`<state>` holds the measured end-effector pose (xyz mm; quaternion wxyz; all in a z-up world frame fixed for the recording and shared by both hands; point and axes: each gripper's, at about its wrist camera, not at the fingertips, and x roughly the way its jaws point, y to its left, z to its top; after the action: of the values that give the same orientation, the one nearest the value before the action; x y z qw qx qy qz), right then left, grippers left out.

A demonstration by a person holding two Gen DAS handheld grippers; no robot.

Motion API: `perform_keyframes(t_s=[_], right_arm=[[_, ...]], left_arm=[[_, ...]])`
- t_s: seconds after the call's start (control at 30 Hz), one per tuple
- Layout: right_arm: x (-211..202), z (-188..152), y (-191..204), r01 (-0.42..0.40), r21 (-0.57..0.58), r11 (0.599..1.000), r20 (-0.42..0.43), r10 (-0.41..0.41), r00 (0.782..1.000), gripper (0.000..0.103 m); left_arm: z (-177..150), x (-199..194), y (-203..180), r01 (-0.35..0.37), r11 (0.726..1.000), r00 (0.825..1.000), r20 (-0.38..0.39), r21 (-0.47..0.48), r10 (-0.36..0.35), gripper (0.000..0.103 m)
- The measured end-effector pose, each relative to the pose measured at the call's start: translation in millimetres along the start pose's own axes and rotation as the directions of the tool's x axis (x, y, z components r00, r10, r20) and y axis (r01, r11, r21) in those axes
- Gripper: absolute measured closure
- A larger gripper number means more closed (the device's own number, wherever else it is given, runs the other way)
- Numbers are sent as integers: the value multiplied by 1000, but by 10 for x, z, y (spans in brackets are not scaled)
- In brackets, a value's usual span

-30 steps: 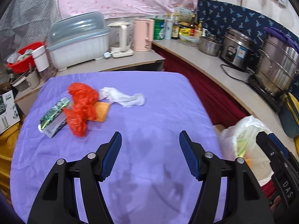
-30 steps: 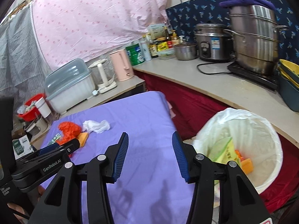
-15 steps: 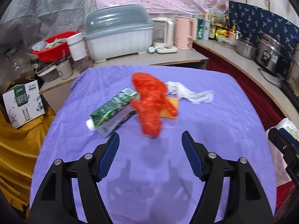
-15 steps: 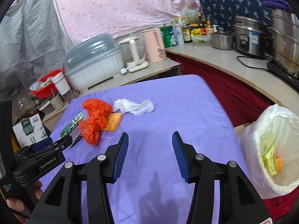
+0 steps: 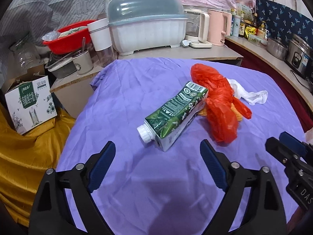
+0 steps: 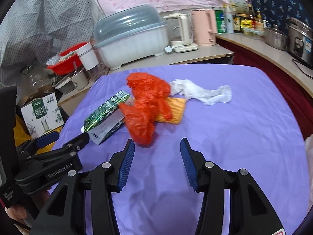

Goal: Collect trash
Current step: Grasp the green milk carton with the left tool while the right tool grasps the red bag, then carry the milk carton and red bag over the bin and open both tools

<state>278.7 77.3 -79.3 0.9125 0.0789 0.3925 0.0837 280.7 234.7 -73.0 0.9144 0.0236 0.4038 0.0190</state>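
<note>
A green drink carton with a white cap lies on its side on the purple cloth. A crumpled red plastic bag rests against it, over an orange sponge-like pad, with a white tissue behind. My left gripper hangs just short of the carton's cap end, its jaws opening wide with nothing between them. My right gripper is open and empty just before the red bag. The carton shows in the right wrist view too.
A counter behind holds a lidded dish rack, kettles, a red basin and cups. A cardboard box sits on yellow cloth at left. Pots line the right counter. The other gripper shows at right.
Both grippers swung left from the white-lined bin toward the trash pile and sank closer to the cloth. The left jaws have spread wider. The bin has left both views.
</note>
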Motion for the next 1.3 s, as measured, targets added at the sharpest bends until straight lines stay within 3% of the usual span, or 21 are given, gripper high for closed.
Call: perform_keyframes(t_s=[0.3, 0.43, 0.53, 0.6, 0.67, 0.7, 0.77, 0.87, 1.3], right_arm=[[487, 99, 247, -20, -30, 999, -41, 19, 999, 55], [653, 119, 245, -19, -30, 999, -58, 17, 998, 55], [764, 130, 248, -22, -30, 999, -74, 19, 997, 55], [807, 133, 261, -25, -31, 999, -81, 23, 996, 60], [809, 127, 262, -32, -33, 999, -80, 29, 996, 78], [803, 126, 263, -33, -36, 999, -80, 30, 996, 80], [761, 125, 247, -34, -37, 999, -76, 31, 997, 91], [645, 144, 217, -36, -35, 999, -53, 34, 998, 94], [-296, 393, -91, -7, -17, 1000, 115, 9, 993, 97]], left_arm=[[87, 444, 106, 118, 991, 993, -25, 67, -116, 15], [101, 618, 125, 125, 990, 992, -42, 61, -122, 16], [102, 669, 113, 135, 988, 990, -50, 68, -132, 30], [95, 693, 83, 147, 987, 988, -62, 71, -142, 38], [97, 679, 56, 140, 987, 989, -56, 74, -136, 39], [98, 661, 43, 141, 987, 989, -50, 77, -137, 40], [99, 606, 8, 134, 988, 991, -38, 81, -131, 41], [110, 488, -41, 135, 988, 991, -20, 78, -134, 43], [297, -313, -411, 172, 982, 980, 86, 78, -178, 50]])
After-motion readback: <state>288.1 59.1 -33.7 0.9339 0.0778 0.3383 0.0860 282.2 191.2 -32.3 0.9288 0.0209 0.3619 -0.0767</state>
